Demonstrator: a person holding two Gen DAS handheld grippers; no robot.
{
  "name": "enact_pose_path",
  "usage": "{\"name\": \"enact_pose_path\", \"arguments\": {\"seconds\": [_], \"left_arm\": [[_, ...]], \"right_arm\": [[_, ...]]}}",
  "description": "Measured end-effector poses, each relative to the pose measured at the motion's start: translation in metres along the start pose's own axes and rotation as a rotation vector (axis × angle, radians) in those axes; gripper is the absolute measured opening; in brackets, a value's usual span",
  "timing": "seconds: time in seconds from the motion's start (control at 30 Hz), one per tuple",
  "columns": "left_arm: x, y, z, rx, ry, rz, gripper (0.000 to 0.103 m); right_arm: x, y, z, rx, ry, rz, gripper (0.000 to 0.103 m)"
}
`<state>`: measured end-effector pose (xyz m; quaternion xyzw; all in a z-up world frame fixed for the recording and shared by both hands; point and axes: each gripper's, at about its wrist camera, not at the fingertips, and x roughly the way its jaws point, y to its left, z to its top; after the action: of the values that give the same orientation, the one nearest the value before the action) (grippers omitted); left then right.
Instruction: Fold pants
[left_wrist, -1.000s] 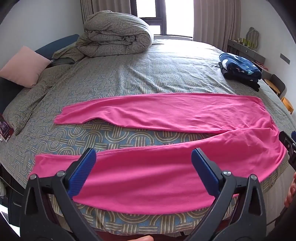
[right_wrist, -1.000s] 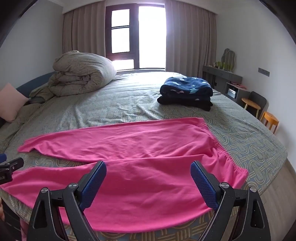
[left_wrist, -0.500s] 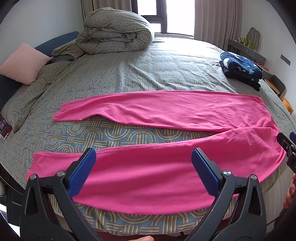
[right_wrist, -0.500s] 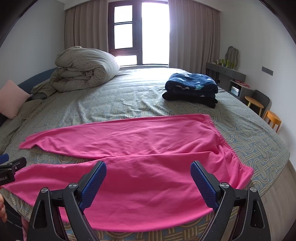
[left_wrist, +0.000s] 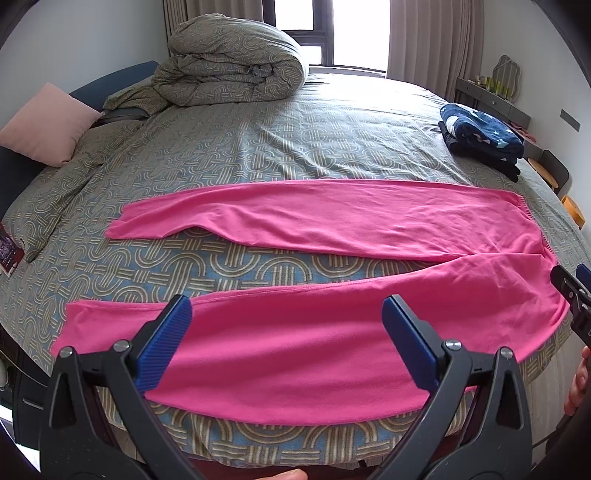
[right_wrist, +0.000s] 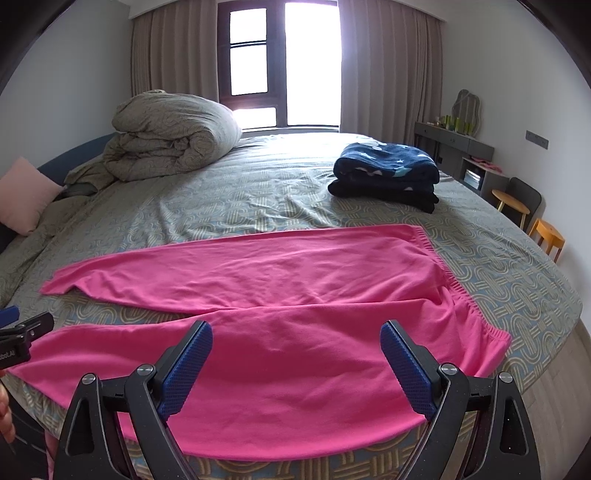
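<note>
A pair of bright pink, soft knit pants (left_wrist: 332, 295) lies spread flat across the near part of a bed covered in a grey-green sheet with a looping arch pattern (left_wrist: 258, 140). Both legs run out to the left with a strip of sheet showing between them, and the gathered waistband is at the right, near the bed's edge. No fold appears to have been made yet, so the whole task seems left to do: bringing one leg over the other, then folding the length down. The left hand-held gripper (left_wrist: 284, 339) hovers above the near leg with its blue-padded jaws spread wide and nothing between them. The right hand-held gripper (right_wrist: 295, 362) hovers over the hip area near the waistband, likewise wide apart and empty. Farther back sit a rolled grey duvet (right_wrist: 170, 136) and a folded navy star-print blanket (right_wrist: 386, 173). Partial white lettering shows on the left gripper's body at the right view's edge, too cropped to read.
</note>
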<state>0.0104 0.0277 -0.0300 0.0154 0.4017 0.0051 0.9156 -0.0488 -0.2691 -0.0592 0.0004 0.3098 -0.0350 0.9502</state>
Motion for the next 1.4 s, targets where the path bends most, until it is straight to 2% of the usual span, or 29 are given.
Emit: {"name": "enact_pose_path", "arguments": {"seconds": [1.4], "left_arm": [[-0.0037,-0.0004,-0.0047,0.009,0.000,-0.006,0.102]], "right_arm": [[0.0004,0.0024,-0.0054,-0.003,0.015,0.001,0.094]]}}
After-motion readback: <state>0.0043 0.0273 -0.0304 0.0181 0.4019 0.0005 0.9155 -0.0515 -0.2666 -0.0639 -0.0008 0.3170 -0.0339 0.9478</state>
